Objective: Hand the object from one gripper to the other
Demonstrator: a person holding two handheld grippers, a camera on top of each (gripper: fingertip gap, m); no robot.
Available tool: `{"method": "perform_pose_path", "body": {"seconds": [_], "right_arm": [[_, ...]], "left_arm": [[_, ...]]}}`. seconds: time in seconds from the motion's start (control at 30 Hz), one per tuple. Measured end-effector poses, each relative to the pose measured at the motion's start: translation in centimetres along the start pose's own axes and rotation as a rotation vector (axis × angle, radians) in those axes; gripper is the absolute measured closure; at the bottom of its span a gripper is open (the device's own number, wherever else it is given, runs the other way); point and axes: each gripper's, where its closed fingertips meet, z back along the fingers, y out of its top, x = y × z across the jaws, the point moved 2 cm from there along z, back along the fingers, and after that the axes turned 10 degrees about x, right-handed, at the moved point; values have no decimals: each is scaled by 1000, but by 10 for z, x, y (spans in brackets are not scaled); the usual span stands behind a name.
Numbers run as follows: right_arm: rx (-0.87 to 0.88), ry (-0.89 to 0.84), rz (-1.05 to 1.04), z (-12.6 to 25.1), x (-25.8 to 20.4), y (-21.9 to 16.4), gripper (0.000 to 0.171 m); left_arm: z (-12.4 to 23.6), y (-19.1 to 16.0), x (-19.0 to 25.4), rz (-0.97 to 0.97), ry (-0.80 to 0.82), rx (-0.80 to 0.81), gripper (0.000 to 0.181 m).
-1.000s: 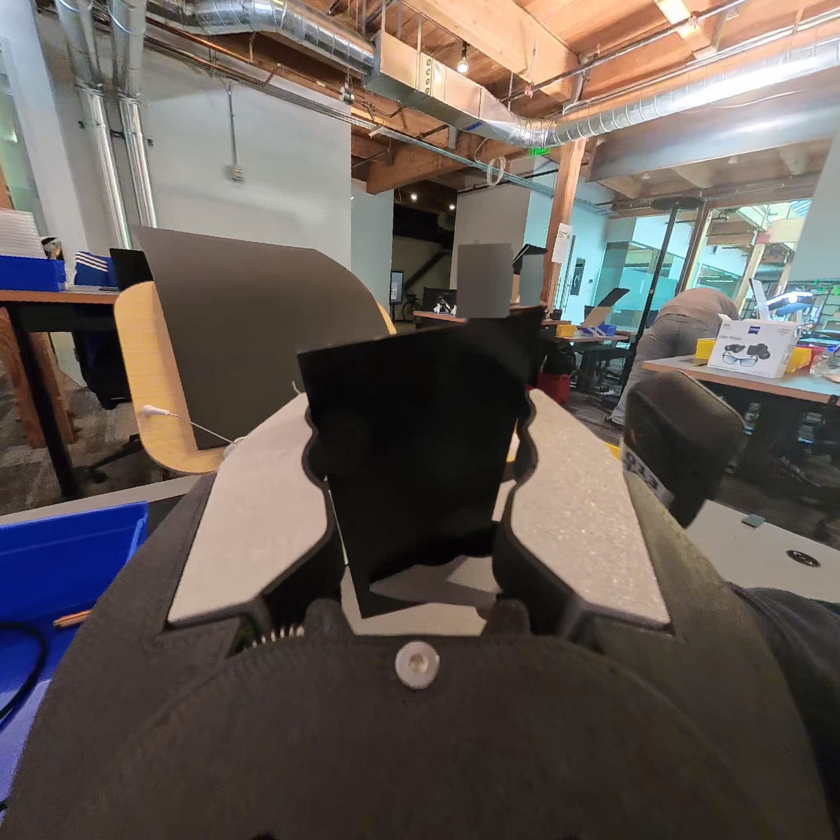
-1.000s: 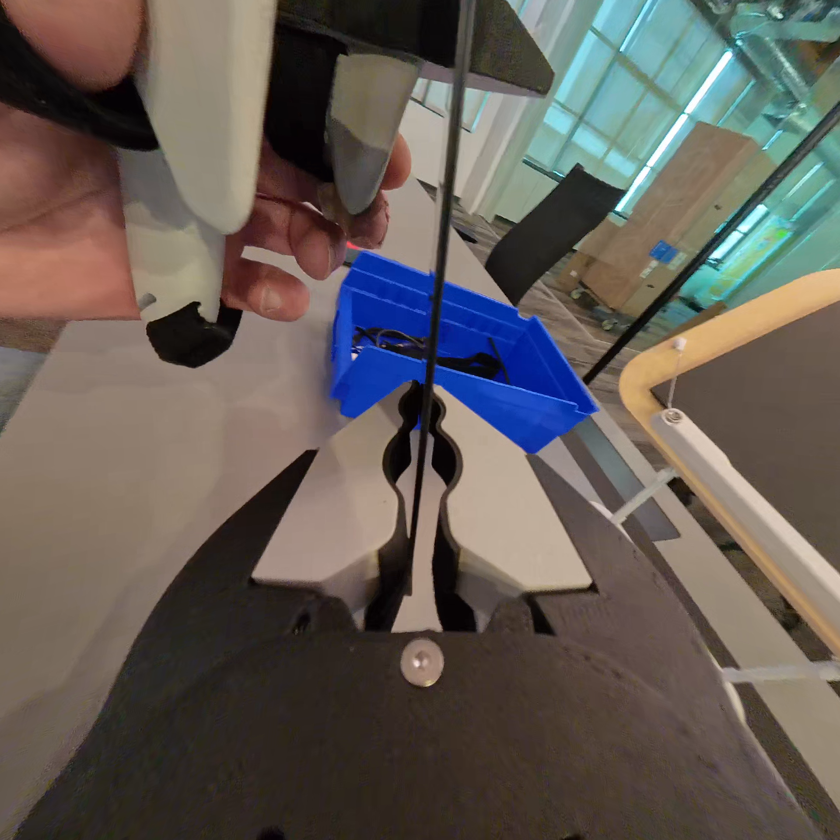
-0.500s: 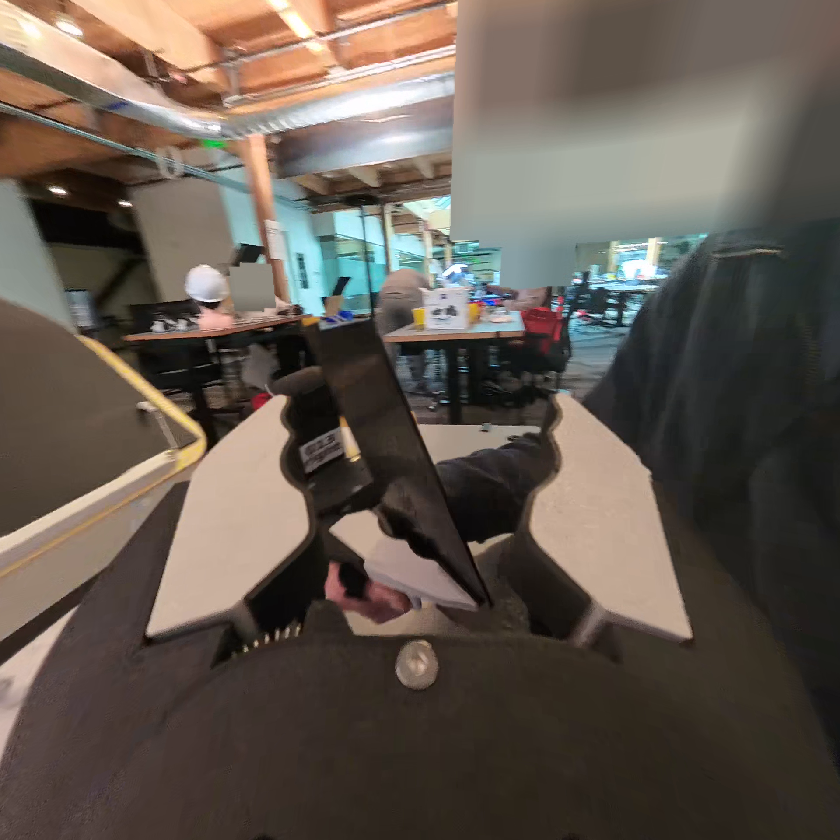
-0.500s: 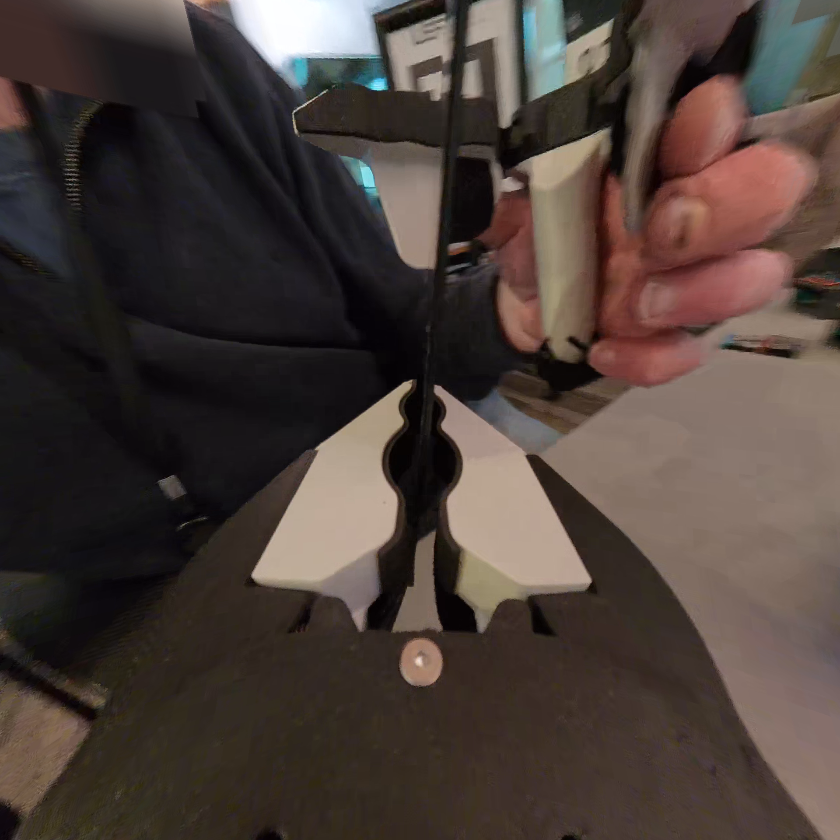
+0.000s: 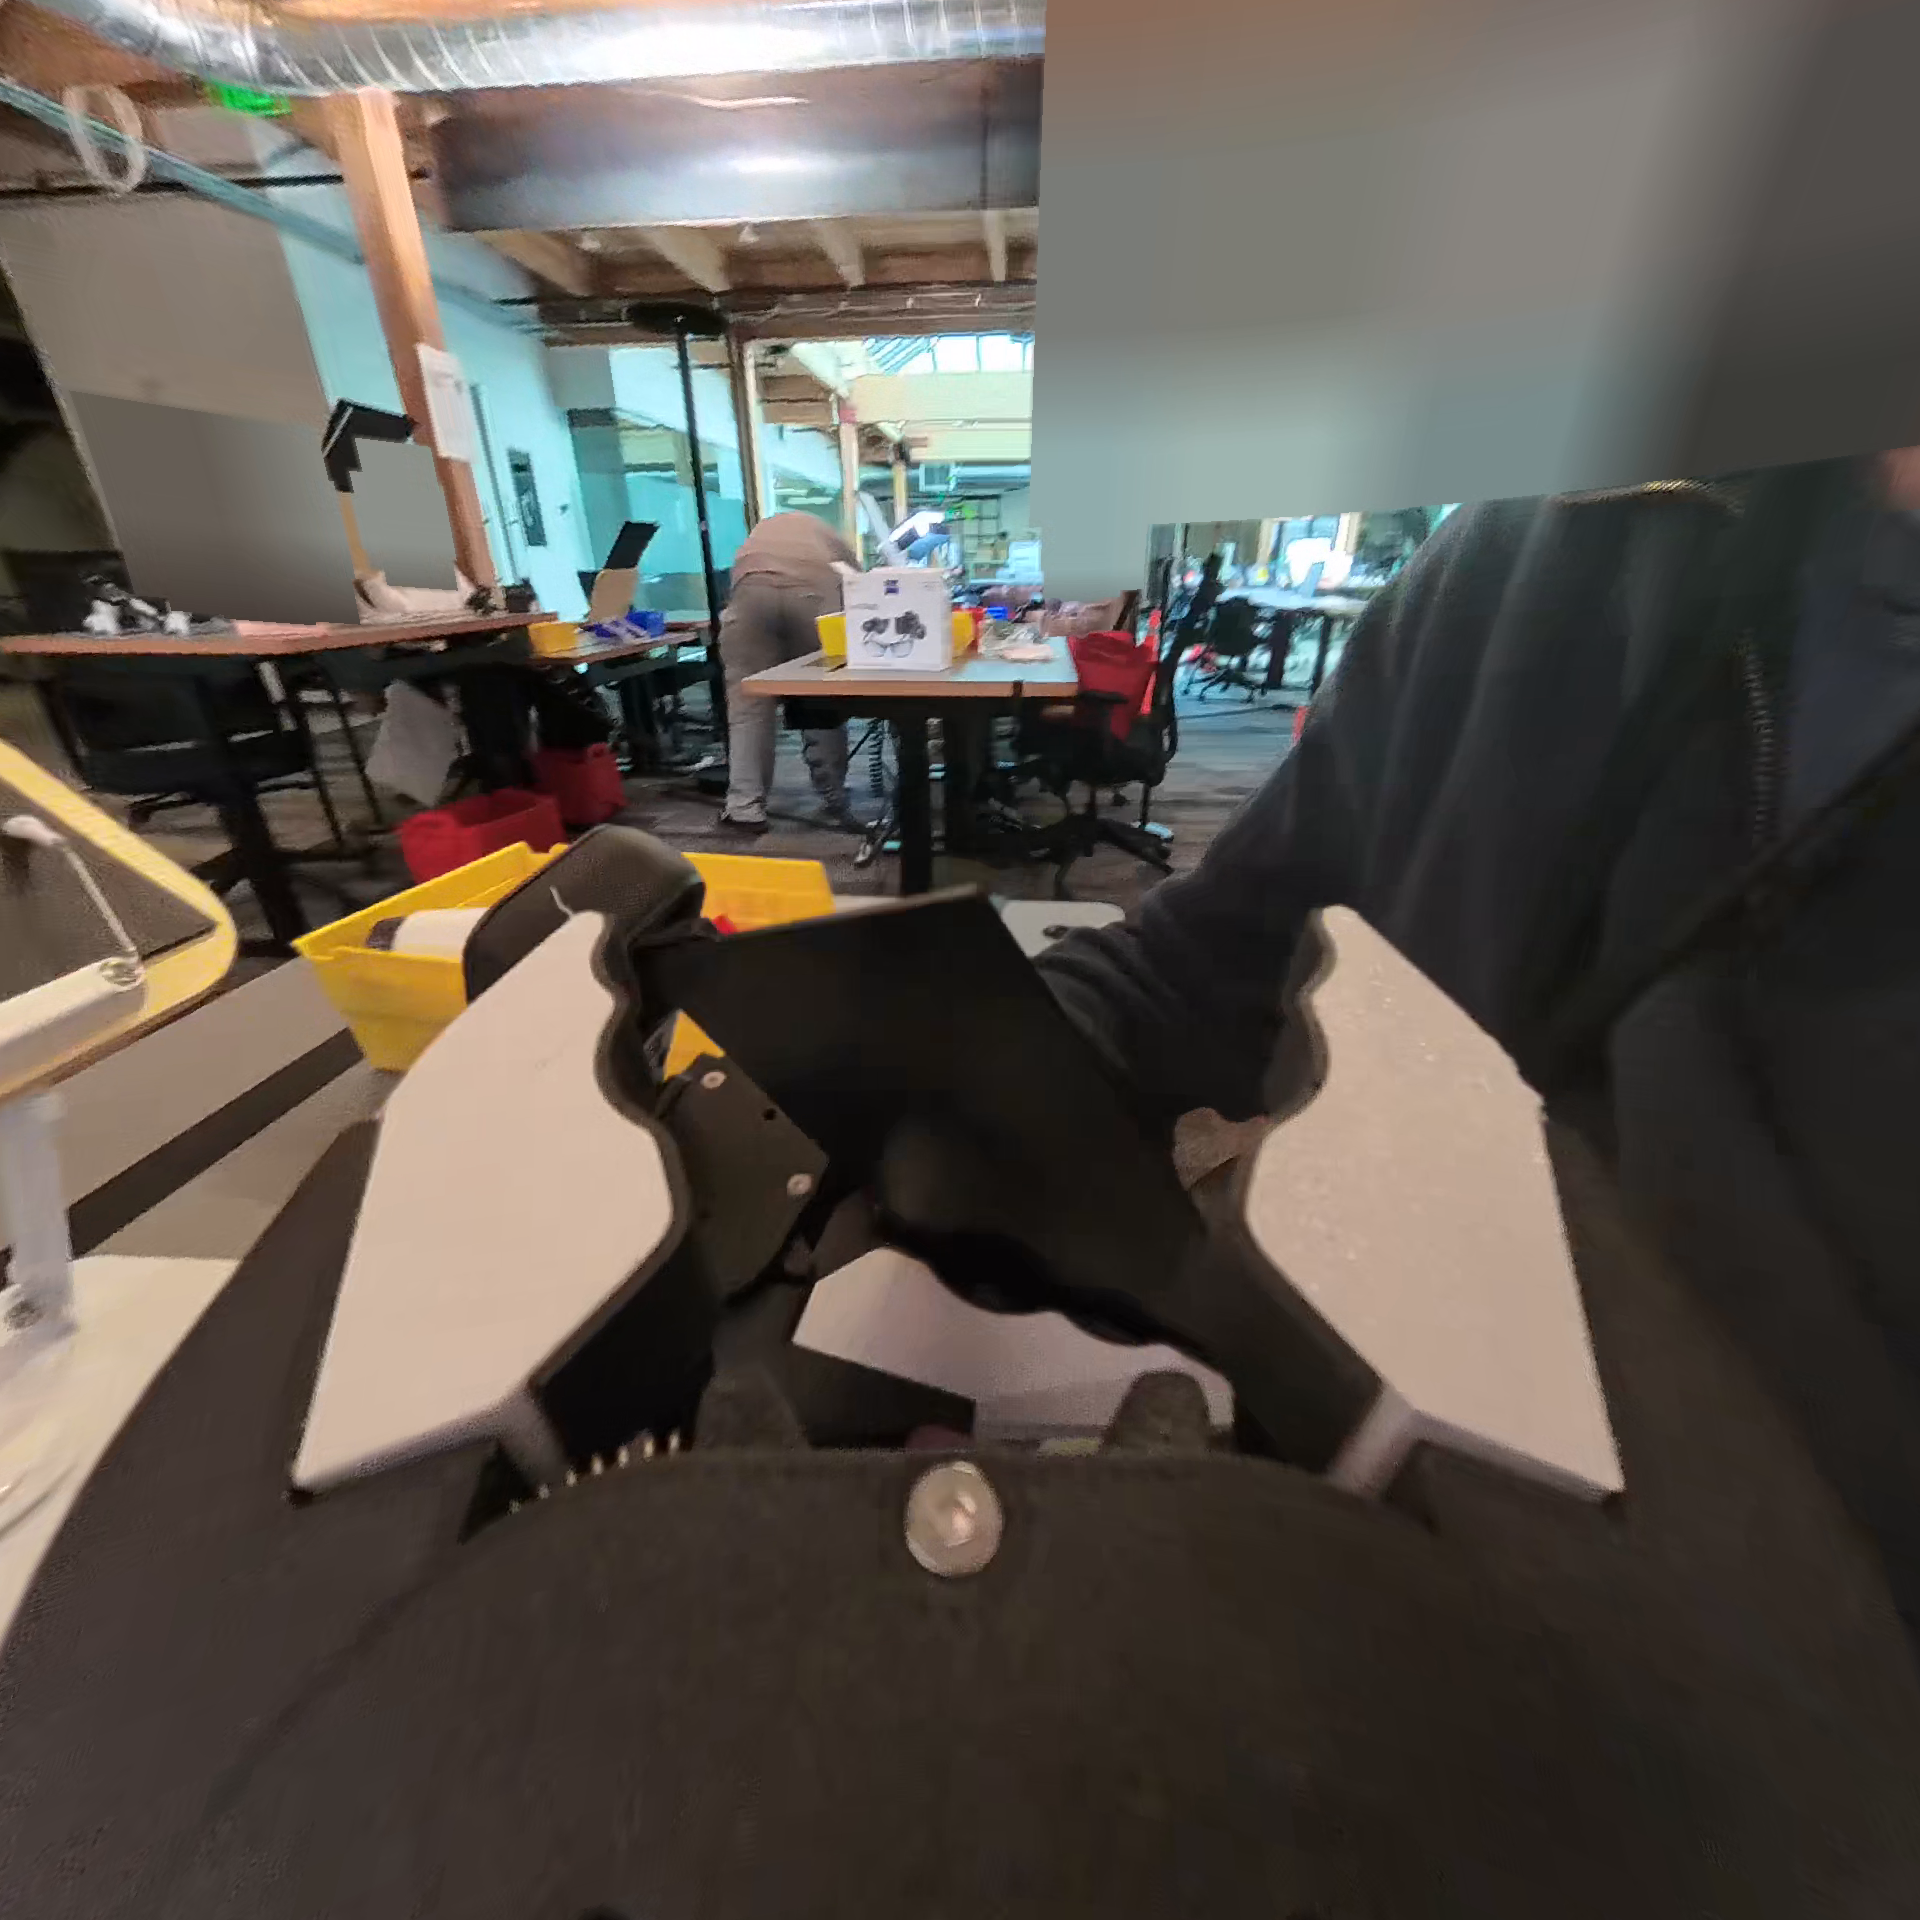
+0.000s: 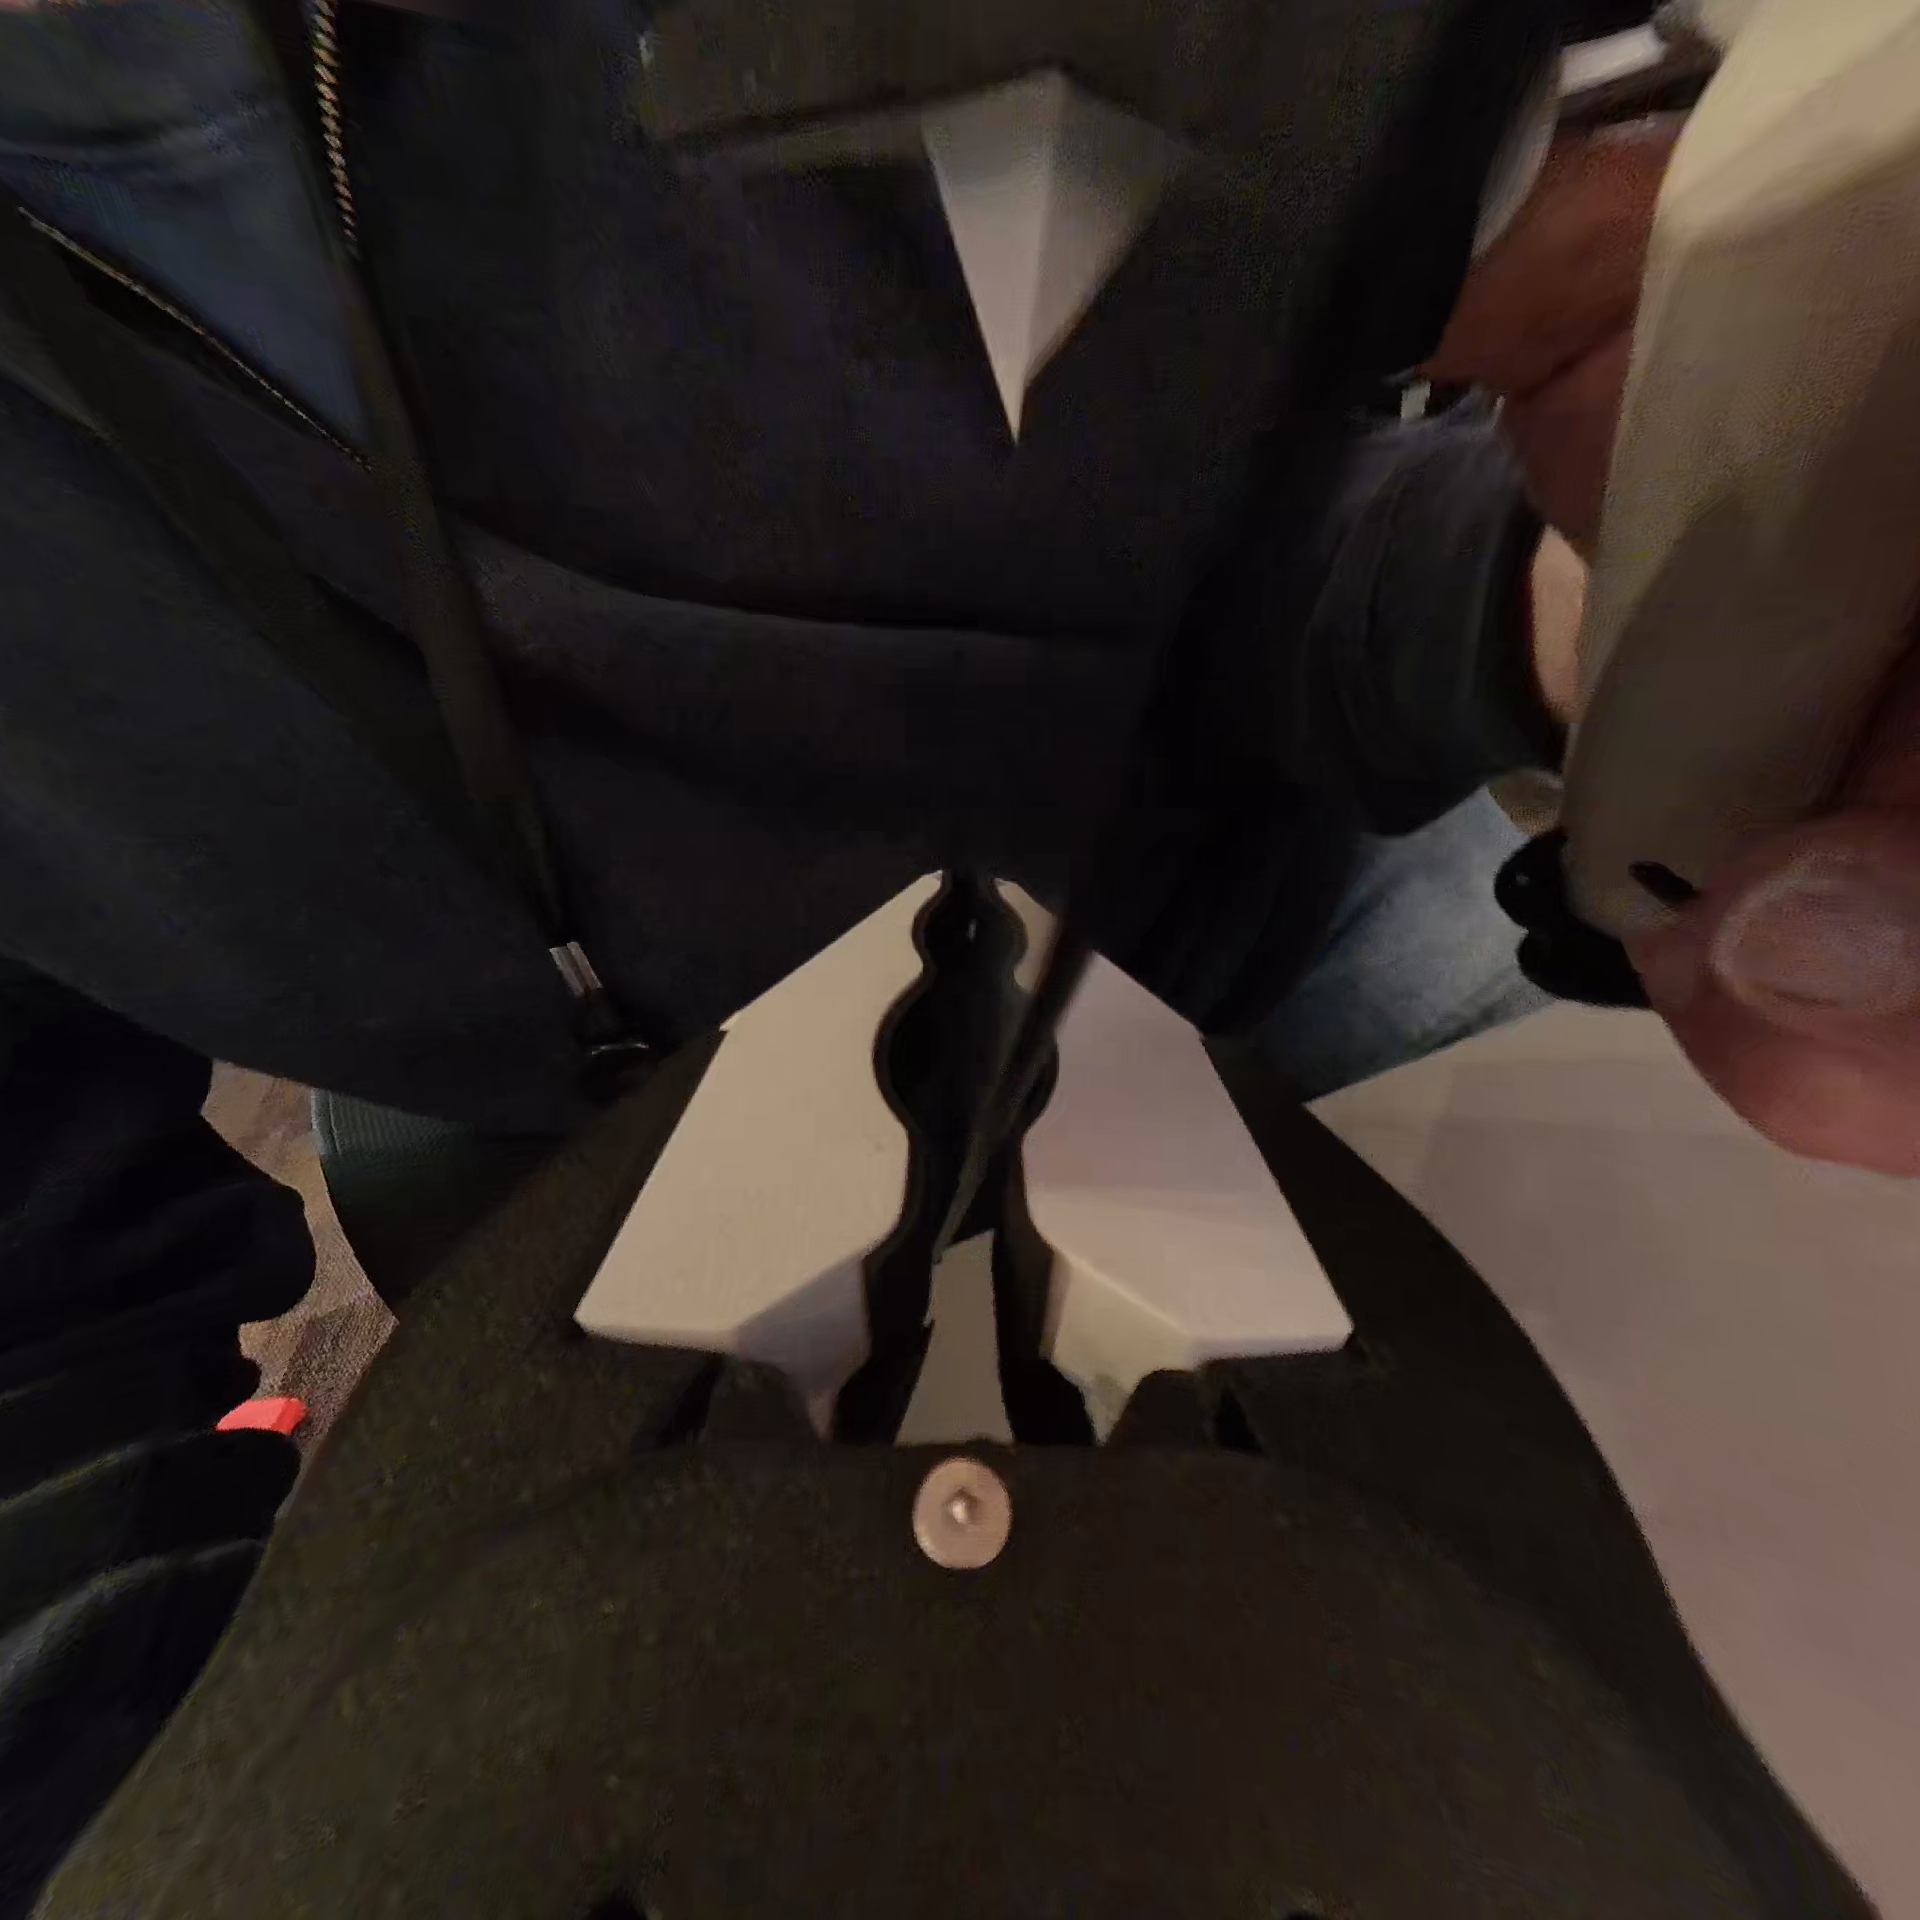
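The object is a thin black flat card (image 5: 914, 1039). In the left wrist view it stands tilted between my left gripper's (image 5: 956, 925) wide-open jaws without touching either white finger (image 5: 499, 1195). My right gripper (image 6: 977, 904) is shut on the card, which shows edge-on (image 6: 1013, 1081) between its white fingers. The right gripper's finger (image 5: 987, 1340) and black body (image 5: 582, 904) show under and behind the card in the left wrist view. A white finger of the left gripper (image 6: 1023, 239) hangs above in the right wrist view, with a hand (image 6: 1849, 987) around its pale handle.
A person's dark jacket (image 5: 1558, 831) fills the right side and sits close in front of the right gripper (image 6: 727, 623). A yellow bin (image 5: 416, 966) stands at the left behind the fingers. A wood-edged panel (image 5: 104, 935) is at far left. The white tabletop (image 6: 1558, 1299) lies below.
Both views have swung from the room and blue bin toward the person's jacket. The left jaws have opened wider around the card. The right gripper has stayed shut on the card.
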Motion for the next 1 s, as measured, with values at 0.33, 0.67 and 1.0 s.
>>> {"method": "perform_pose_path", "body": {"seconds": [0.33, 0.67, 1.0], "right_arm": [[-74, -66, -108, 7, 13, -20, 171], [-167, -54, -156, 18, 5, -26, 171], [-209, -42, -202, 13, 10, -38, 171]], "left_arm": [[-6, -11, 1, 41, -14, 35, 88], [1, -10, -1, -1, -31, 29, 85], [-5, -20, 14, -73, -101, -44, 110]]}}
